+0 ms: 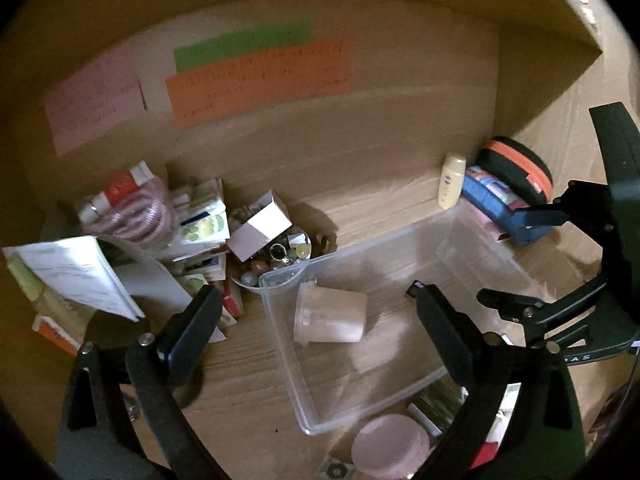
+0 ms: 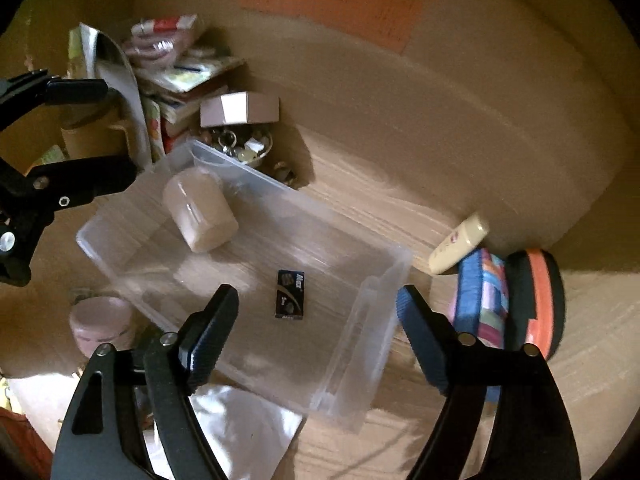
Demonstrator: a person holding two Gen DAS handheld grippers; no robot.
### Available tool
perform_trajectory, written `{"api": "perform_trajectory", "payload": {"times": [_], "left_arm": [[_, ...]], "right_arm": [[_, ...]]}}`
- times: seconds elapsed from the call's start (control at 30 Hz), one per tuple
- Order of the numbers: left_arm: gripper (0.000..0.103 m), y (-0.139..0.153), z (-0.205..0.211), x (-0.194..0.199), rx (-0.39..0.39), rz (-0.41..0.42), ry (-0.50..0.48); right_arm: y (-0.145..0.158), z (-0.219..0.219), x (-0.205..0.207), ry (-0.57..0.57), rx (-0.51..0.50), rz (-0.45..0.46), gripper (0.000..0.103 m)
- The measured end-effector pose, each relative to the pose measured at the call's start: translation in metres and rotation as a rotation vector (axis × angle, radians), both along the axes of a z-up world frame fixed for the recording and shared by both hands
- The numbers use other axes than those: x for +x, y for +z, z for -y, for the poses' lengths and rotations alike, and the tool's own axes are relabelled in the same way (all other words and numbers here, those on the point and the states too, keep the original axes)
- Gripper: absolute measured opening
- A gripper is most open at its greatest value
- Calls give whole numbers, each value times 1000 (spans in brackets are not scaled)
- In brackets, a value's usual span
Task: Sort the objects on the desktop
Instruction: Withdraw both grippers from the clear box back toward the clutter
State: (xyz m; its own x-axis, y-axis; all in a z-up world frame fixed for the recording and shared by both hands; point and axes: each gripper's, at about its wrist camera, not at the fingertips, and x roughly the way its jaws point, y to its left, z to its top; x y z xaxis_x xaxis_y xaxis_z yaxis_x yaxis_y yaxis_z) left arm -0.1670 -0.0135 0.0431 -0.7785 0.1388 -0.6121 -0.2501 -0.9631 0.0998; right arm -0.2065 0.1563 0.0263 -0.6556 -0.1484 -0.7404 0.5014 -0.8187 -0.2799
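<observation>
A clear plastic bin (image 2: 372, 320) sits on the wooden desk (image 2: 360, 196), and in it lie a pale pink cup (image 2: 200, 212) on its side toward the far left corner and a small black packet (image 2: 290, 295) flat on the floor nearer the middle. The right gripper (image 2: 318, 312) hangs over the bin's near edge with its jaws spread wide and nothing between them, the black packet just ahead of the gap. The left gripper (image 1: 316, 312) is likewise wide open and empty above the bin, the pink cup lying between its fingers in the left wrist view. Left of the bin, a heap of booklets (image 1: 200, 224), a white box (image 1: 260, 226) and a dish of trinkets (image 1: 276, 260) is blurred and partly overlapped. At the right stand a cream bottle (image 2: 460, 244), a blue pouch (image 2: 480, 296) and an orange-banded case (image 2: 536, 304). A pink lidded jar (image 1: 390, 450) is partly hidden at the bottom of the left wrist view.
</observation>
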Motion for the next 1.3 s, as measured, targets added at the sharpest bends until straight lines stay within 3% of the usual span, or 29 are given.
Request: {"api": "perform_trajectory", "payload": {"times": [0.33,0.67,0.8,0.97,1.3], "left_arm": [[100,16,-1,51,-7,-82,1],[101,13,14,94,31,-101,38],[101,2,22,104,28,-84,66],[101,-22,31,108,22,-26,106],[101,-77,17,94,53,128,82]], "right_arm": [[21,-15,53,-2,-40,-92,81],[24,-31,95,-2,-107,-163,85],[21,-40,109,-4,-139,-185,95],[14,-49,119,-14,-162,-204,96],[-27,-71,105,-69,-188,-95,96]]}}
